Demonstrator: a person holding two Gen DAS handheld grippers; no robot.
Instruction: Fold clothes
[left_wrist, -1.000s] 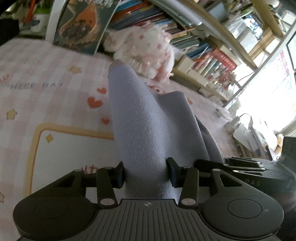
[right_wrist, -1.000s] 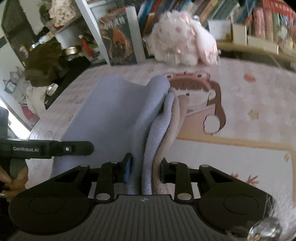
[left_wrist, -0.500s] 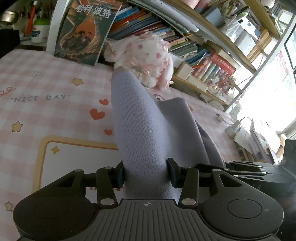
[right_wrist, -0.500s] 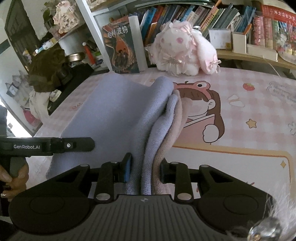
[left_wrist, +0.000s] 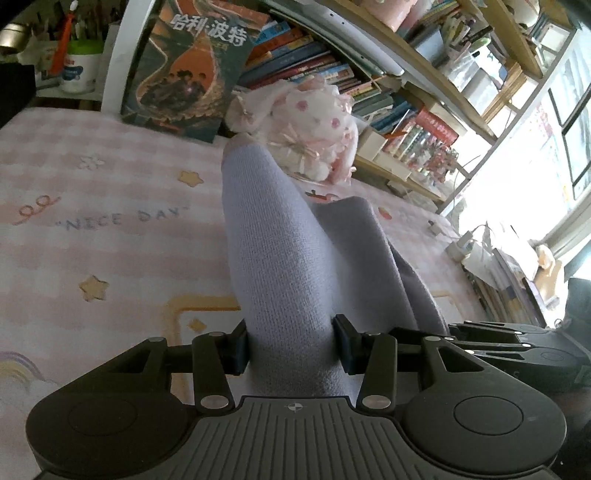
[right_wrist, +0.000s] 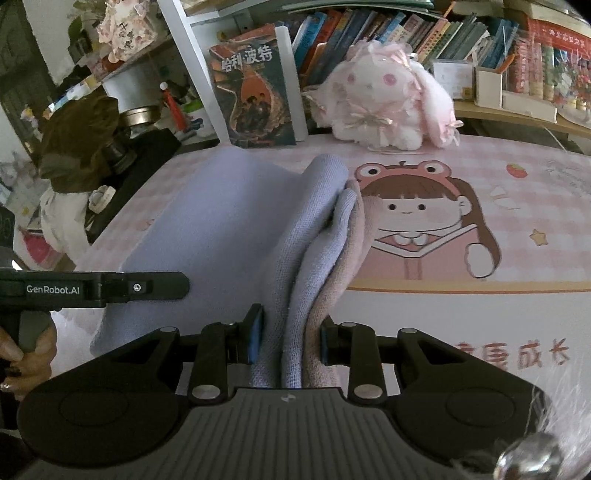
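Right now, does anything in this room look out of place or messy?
Only the lavender knit garment: clamped by both hand-held grippers, it bunches unevenly, pinkish layers showing at its right edge. The pink plush rabbit sits upright.

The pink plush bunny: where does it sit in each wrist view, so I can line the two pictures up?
Left wrist: the plush bunny sits upper centre, just beyond the tip of the lavender garment.
Right wrist: the bunny sits top, right of centre, in front of the bookshelf.
Shared landmark: the upright dark-covered book, immediately left of the bunny in both.
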